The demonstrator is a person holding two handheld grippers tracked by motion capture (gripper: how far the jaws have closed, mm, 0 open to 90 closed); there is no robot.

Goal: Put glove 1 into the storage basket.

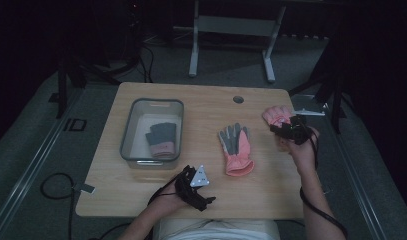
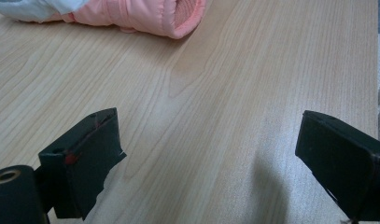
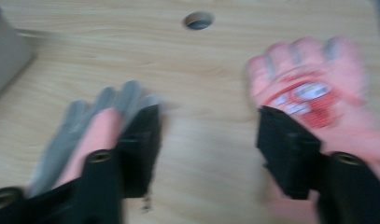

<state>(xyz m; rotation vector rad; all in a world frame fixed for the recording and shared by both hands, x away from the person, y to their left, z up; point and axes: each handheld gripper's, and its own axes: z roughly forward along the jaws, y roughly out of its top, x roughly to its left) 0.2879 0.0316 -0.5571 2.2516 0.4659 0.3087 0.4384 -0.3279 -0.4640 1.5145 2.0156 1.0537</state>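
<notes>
Both grippers, left [image 2: 211, 158] and right [image 3: 208, 149], gape empty — pink glove's [image 3: 313, 98] red label too blurred to read.

Overhead view; two low tabletop [image 1: 201, 97] close-ups

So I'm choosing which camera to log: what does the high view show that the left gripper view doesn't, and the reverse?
High view alone: the grey bin holding a glove, a third glove by the right hand-held gripper, the table hole and the floor. Left gripper view alone: a close look at the left hand-held gripper, its jaws wide apart over bare wood. Both share the table and the middle glove.
</notes>
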